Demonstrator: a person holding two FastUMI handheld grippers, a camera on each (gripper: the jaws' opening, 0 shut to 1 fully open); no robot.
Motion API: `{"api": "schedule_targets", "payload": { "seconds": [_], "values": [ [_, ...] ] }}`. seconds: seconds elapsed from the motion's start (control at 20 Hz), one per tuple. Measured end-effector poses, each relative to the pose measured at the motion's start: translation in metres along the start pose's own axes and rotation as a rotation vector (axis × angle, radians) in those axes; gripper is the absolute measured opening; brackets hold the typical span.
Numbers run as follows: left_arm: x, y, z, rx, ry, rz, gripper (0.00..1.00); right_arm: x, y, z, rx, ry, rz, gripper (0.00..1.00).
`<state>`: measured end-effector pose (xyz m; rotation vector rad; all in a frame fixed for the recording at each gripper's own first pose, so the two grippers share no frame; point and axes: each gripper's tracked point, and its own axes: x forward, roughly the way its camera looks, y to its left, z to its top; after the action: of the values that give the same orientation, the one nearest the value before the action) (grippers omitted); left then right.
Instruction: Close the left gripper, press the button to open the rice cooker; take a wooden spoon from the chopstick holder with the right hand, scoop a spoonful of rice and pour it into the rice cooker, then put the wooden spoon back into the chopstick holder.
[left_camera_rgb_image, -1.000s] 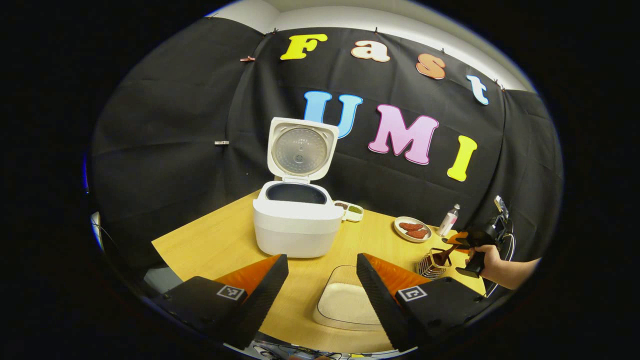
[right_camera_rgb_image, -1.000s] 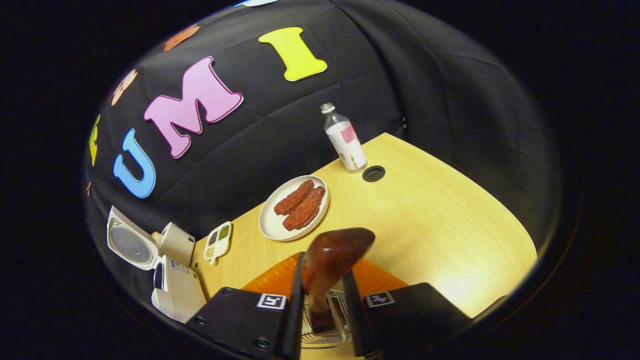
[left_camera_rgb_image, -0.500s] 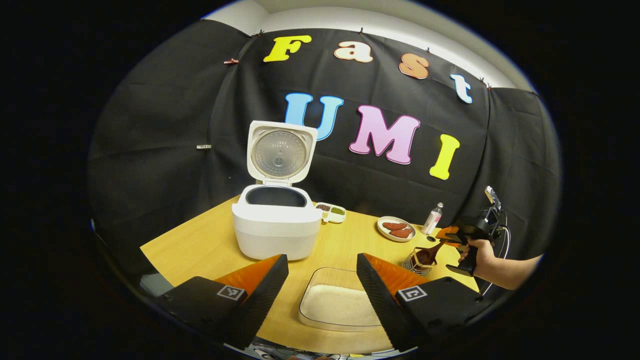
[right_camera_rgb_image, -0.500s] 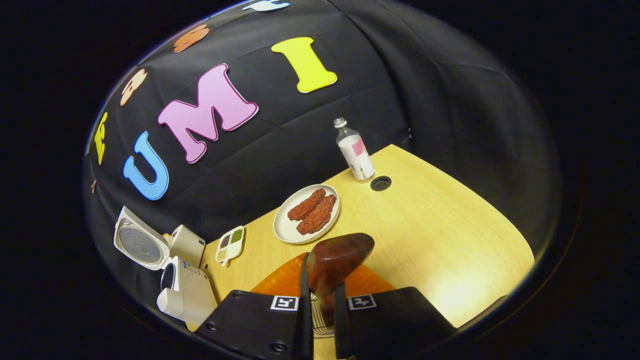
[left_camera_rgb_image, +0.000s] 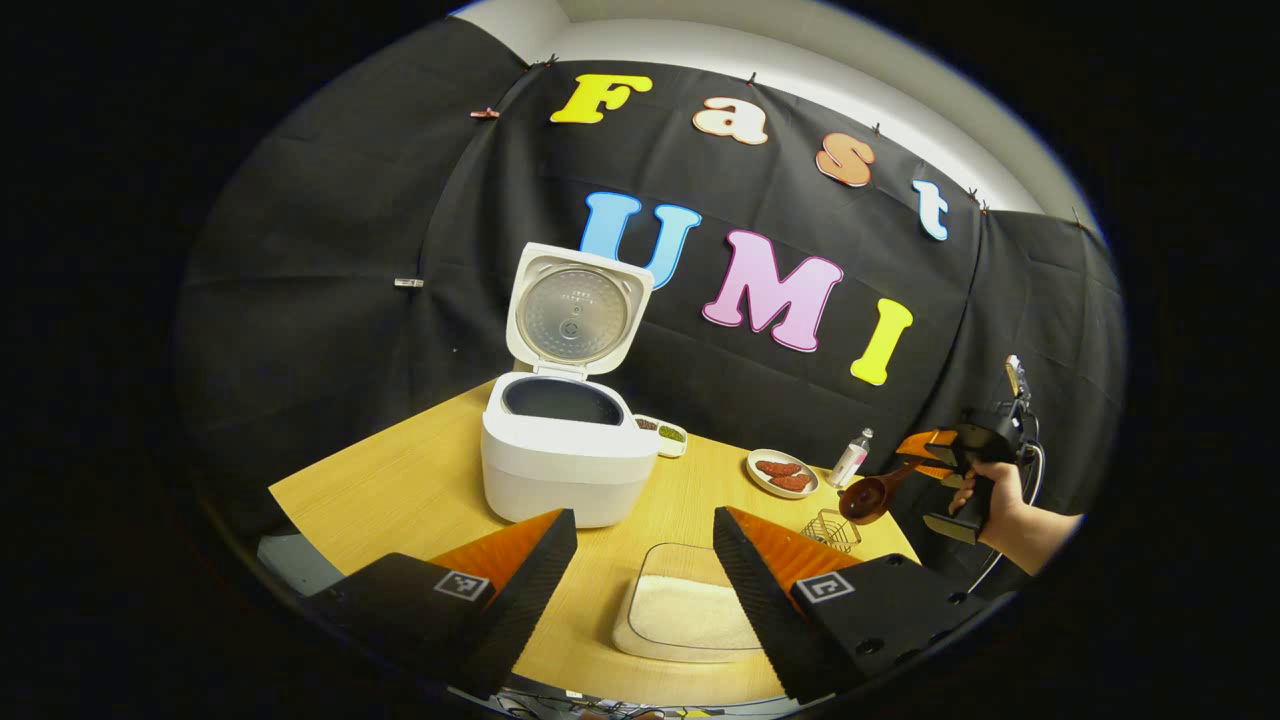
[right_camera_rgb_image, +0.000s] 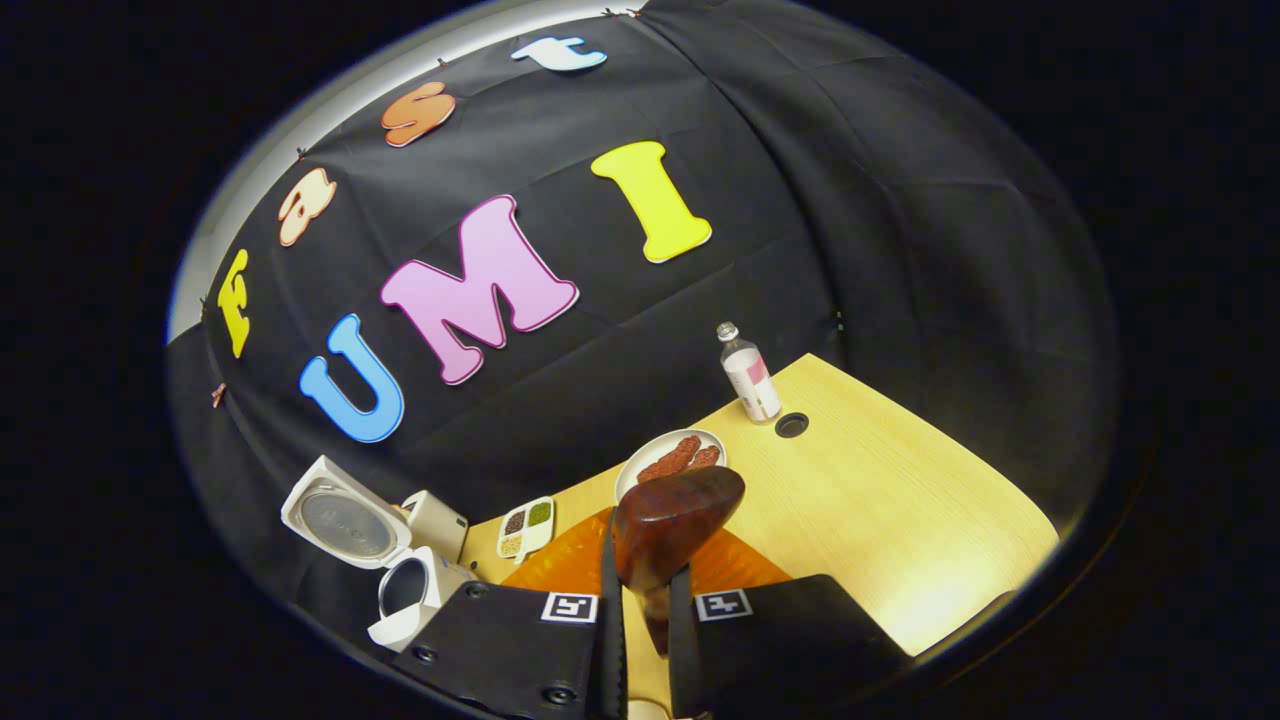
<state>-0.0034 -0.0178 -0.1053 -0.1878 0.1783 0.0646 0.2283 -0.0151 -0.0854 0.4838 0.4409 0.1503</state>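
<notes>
My biggest worry is the carry across the surface (left_camera_rgb_image: 400, 480): the rice cooker (left_camera_rgb_image: 568, 470) sits far ahead of my left gripper (left_camera_rgb_image: 640, 585), lid up and pot open, and a loaded spoon swung wide could spill or clip that raised lid. The clear rice container (left_camera_rgb_image: 680, 620) lies low between my left fingers, which are spread apart and holding nothing, so they could crowd the scoop if they don't give room. My right gripper (right_camera_rgb_image: 640, 640) has its fingers clamped on the wooden spoon (right_camera_rgb_image: 672, 515), gripping low on the handle with the bowl standing ahead of the fingertips; a thin, smooth handle like that may twist when it digs into rice. In the left gripper view the spoon hangs just above the wire chopstick holder (left_camera_rgb_image: 832, 528), apparently clear of it. The plate of meat (right_camera_rgb_image: 668, 460) and the bottle (right_camera_rgb_image: 752, 372) lie beyond my right fingers, near the surface's far edge, with bare surface off to the right.
</notes>
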Motion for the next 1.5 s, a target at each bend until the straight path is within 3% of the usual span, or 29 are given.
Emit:
{"api": "schedule_targets", "payload": {
  "seconds": [0.1, 0.3, 0.6, 0.85, 1.0, 1.35, 1.5],
  "values": [
    [-0.003, 0.022, 0.006, -0.009, -0.002, -0.01, 0.95, -0.028, 0.019, -0.011, -0.017, 0.005, 0.024, 0.21],
    [-0.005, 0.05, 0.022, 0.075, -0.026, -0.064, 0.95, -0.077, 0.05, -0.045, -0.032, 0.005, 0.025, 0.21],
    [-0.009, 0.082, 0.023, 0.095, -0.014, -0.159, 0.95, -0.114, 0.083, -0.117, -0.032, 0.03, 0.028, 0.21],
    [-0.01, 0.09, 0.012, 0.114, 0.019, -0.233, 0.95, -0.117, 0.087, -0.174, -0.071, 0.033, -0.003, 0.21],
    [-0.005, 0.097, 0.011, 0.097, 0.028, -0.251, 0.95, -0.108, 0.068, -0.199, -0.126, 0.034, -0.08, 0.21],
    [-0.001, 0.129, 0.001, 0.081, 0.065, -0.221, 0.95, -0.092, 0.076, -0.269, -0.187, 0.095, -0.096, 0.21],
    [-0.001, 0.138, 0.005, 0.08, 0.056, -0.207, 0.95, -0.095, 0.084, -0.267, -0.155, 0.067, -0.121, 0.21]
  ]
}}
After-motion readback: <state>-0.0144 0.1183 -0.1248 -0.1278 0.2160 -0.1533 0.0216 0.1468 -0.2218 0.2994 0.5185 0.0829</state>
